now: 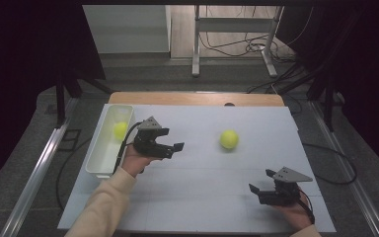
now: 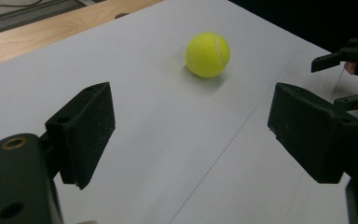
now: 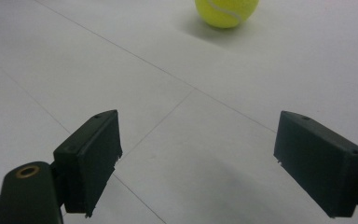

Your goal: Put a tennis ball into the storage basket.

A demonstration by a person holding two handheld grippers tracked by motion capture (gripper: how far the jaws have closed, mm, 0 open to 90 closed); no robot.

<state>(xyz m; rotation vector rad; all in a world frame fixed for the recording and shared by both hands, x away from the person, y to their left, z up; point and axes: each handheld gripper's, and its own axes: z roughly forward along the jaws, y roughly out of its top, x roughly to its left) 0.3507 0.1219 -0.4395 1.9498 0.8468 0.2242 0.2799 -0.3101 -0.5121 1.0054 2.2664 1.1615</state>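
The work in hand looks like a reach for the loose tennis ball (image 1: 229, 139), which lies on the white bench (image 1: 202, 197), well apart from the white bin (image 1: 98, 153) that already holds another ball (image 1: 120, 129). To do it well, the left tongs (image 1: 173, 148), just beside the bin, should come in level and straddle the ball's middle before closing. Their jaws stand apart, holding nothing. The right tongs (image 1: 261, 181), farthest from the bin, also gape empty.

high view looks down; both gripper views share the ball (image 2: 208, 54).
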